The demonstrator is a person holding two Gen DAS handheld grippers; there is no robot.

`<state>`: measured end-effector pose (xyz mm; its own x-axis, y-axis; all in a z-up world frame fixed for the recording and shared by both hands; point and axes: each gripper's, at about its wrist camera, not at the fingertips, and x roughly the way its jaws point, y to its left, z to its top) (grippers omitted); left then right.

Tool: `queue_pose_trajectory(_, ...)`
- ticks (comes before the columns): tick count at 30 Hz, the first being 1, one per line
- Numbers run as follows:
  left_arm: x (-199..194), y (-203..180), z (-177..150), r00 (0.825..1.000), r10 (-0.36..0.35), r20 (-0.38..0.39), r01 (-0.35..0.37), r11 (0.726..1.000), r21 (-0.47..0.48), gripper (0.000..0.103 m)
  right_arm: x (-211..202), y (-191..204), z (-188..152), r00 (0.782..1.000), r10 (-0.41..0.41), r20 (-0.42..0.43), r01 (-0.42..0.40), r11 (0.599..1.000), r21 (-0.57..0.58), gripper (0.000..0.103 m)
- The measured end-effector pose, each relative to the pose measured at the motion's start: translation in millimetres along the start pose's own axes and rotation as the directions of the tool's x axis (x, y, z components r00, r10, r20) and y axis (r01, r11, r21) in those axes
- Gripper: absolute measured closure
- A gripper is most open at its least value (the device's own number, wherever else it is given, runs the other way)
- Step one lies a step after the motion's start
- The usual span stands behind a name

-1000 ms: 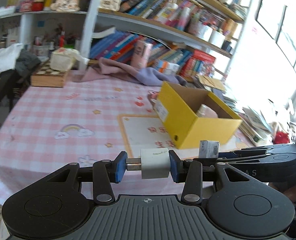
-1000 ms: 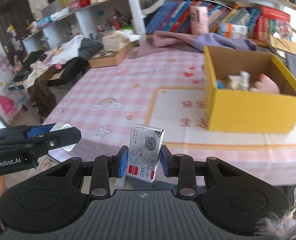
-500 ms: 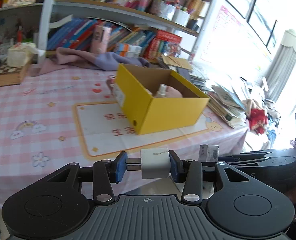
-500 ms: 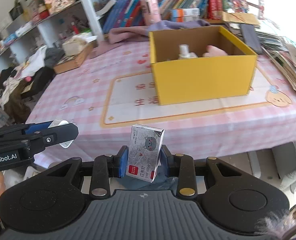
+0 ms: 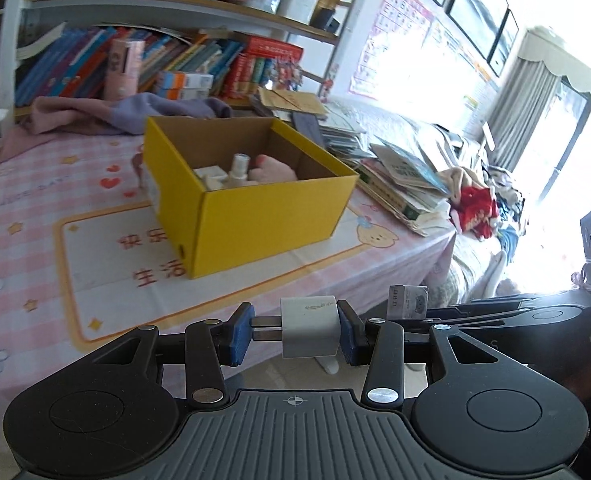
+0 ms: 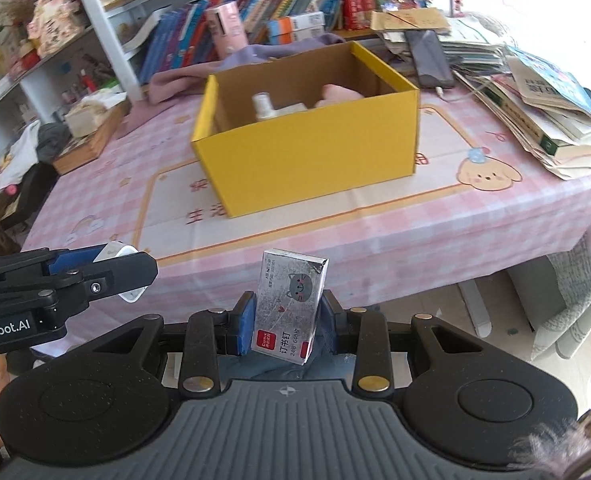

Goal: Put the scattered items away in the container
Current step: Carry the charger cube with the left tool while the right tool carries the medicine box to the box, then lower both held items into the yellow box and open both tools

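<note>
My left gripper (image 5: 295, 328) is shut on a white charger plug (image 5: 309, 326), its metal prongs pointing at the left pad. My right gripper (image 6: 287, 320) is shut on a small silver staple box with a cat drawing (image 6: 289, 306), held upright. Both hover off the table's front edge, side by side. The open yellow cardboard box (image 5: 255, 216) (image 6: 315, 168) stands on the pink checked tablecloth ahead of them. Inside it lie a white bottle (image 6: 264, 107), a white packet and something pink. The left gripper (image 6: 95, 276) shows at the left of the right wrist view.
A slumped pile of books and papers (image 6: 543, 92) covers the table's right end. A purple cloth (image 5: 127, 114) and crowded bookshelves (image 5: 183, 60) stand behind the box. A wooden case (image 6: 91, 136) sits far left. Bare floor (image 6: 495, 320) lies beyond the front edge.
Both grippers have swung along the table's front edge, so the yellow box has slid from the right toward the middle of both views. The charger plug and the staple box stay gripped.
</note>
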<state>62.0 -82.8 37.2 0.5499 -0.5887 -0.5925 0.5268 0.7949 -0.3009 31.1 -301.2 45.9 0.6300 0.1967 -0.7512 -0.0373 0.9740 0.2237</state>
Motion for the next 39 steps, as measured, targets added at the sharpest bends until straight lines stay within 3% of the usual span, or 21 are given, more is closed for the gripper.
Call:
queue_pose_trajectory(7, 28, -18, 29, 1.000, -0.003, 0.029, 0.001, 0.998, 0.070, 0.061, 11, -35, 27, 1.000, 0.012, 0.027, -0.012, 0.999, 0.035, 0.071)
queue_pose_trajectory(13, 52, -26, 70, 0.995, 0.026, 0.099, -0.036, 0.994, 0.103, 0.061, 27, -59, 72, 0.996, 0.055, 0.072, -0.056, 0.998, 0.010, 0.071)
queue_pose_trajectory(18, 73, -25, 103, 0.985, 0.090, 0.148, -0.106, 0.989, 0.099, 0.061, 44, -72, 118, 0.988, 0.107, 0.114, -0.102, 0.993, -0.051, 0.071)
queue_pose_trajectory(24, 100, -14, 134, 0.963, 0.204, 0.175, -0.218, 0.974, 0.064, 0.061, 78, -81, 167, 0.980, 0.173, 0.103, -0.158, 0.978, -0.136, 0.071)
queue_pose_trajectory(31, 146, 8, 167, 0.944, 0.304, 0.129, -0.313, 0.948, 0.051, 0.061, 136, -75, 214, 0.973, 0.219, 0.077, -0.189, 0.941, -0.281, 0.071)
queue_pose_trajectory(39, 198, 46, 181, 0.923, 0.386, -0.004, -0.385, 0.923, 0.014, 0.061, 200, -59, 244, 0.974, 0.226, -0.009, -0.214, 0.906, -0.365, 0.071)
